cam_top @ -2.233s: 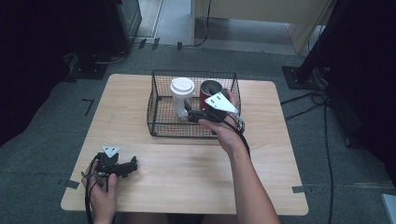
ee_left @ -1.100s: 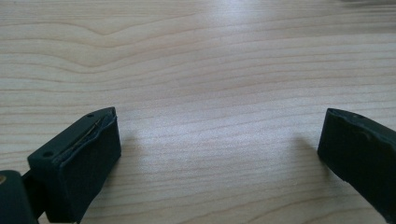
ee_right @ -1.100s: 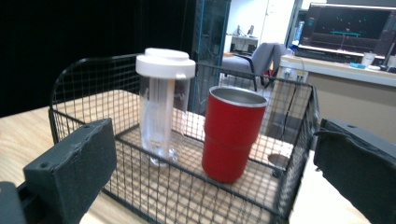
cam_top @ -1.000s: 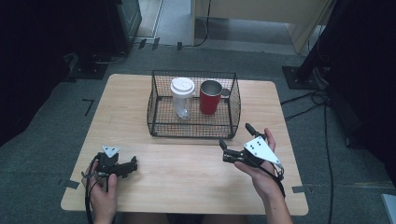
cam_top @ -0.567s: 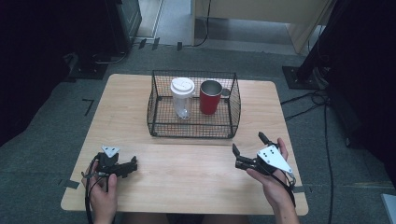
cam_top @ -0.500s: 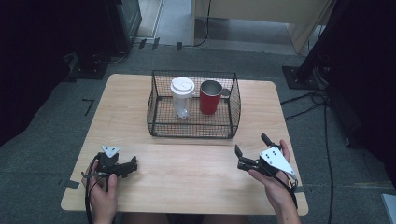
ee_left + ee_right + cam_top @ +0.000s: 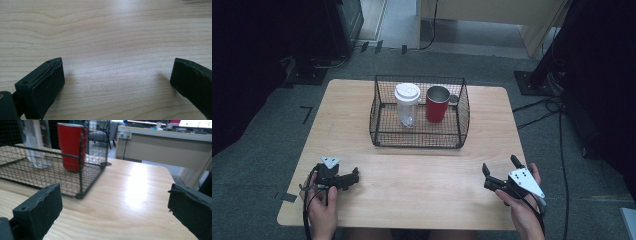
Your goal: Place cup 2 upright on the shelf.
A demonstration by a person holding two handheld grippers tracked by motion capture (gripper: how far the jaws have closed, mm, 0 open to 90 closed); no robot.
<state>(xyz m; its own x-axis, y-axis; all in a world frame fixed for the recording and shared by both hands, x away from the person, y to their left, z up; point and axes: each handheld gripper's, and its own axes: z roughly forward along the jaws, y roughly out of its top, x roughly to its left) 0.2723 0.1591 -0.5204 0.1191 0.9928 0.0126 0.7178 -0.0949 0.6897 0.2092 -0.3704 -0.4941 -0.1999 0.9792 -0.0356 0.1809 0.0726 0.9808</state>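
A black wire basket (image 7: 417,137) stands on the far middle of the wooden table (image 7: 422,175). Inside it a clear tumbler with a white lid (image 7: 407,104) stands upright beside a red cup (image 7: 437,104). My right gripper (image 7: 498,166) is held low at the front right, open and empty, well clear of the basket. In the right gripper view its jaws stand wide apart, facing the basket's corner (image 7: 80,182) and the red cup (image 7: 70,145). My left gripper (image 7: 353,176) rests at the front left, open over bare wood (image 7: 112,50).
Cables trail over the grey floor to the right of the table (image 7: 557,110). Dark equipment stands at the back left (image 7: 342,25). A beige desk (image 7: 162,147) lies beyond the table's far edge in the right gripper view.
My right gripper has come back from the basket to the front right of the table, open and empty. The red cup stays in the basket. The left gripper has not moved.
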